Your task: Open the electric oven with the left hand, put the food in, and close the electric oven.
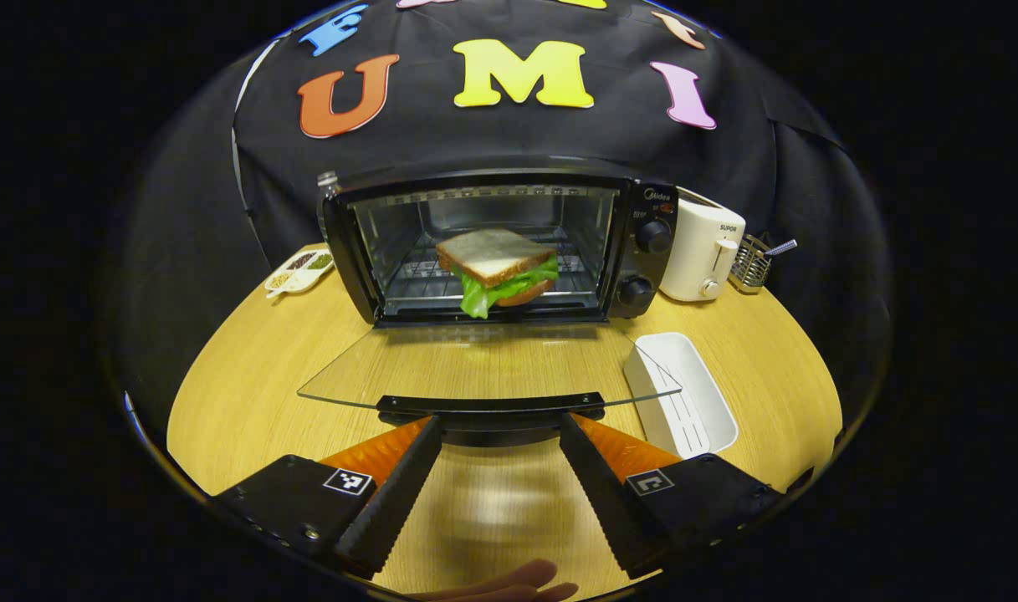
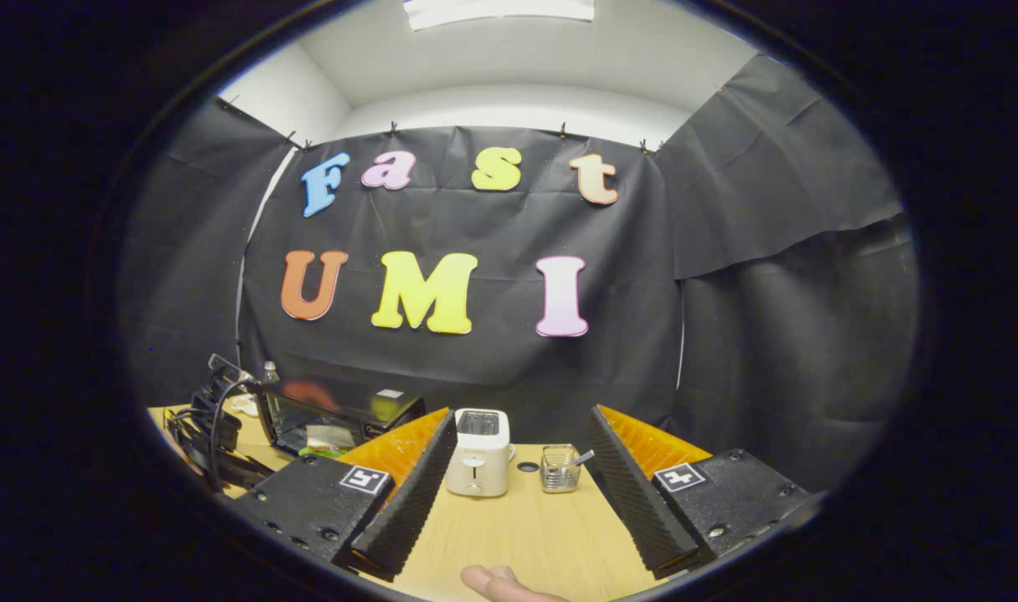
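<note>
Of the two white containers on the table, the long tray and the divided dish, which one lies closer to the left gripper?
The long white tray, right of the open oven door, lies closer to the left gripper. The divided dish holds seeds, far back beside the oven.

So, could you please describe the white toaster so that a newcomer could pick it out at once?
Find the black electric oven with its glass door folded down. Directly beside its knobs stands the toaster: a tall white box with a front lever, unlike the low wire basket beside it or the flat white tray in front.
</note>
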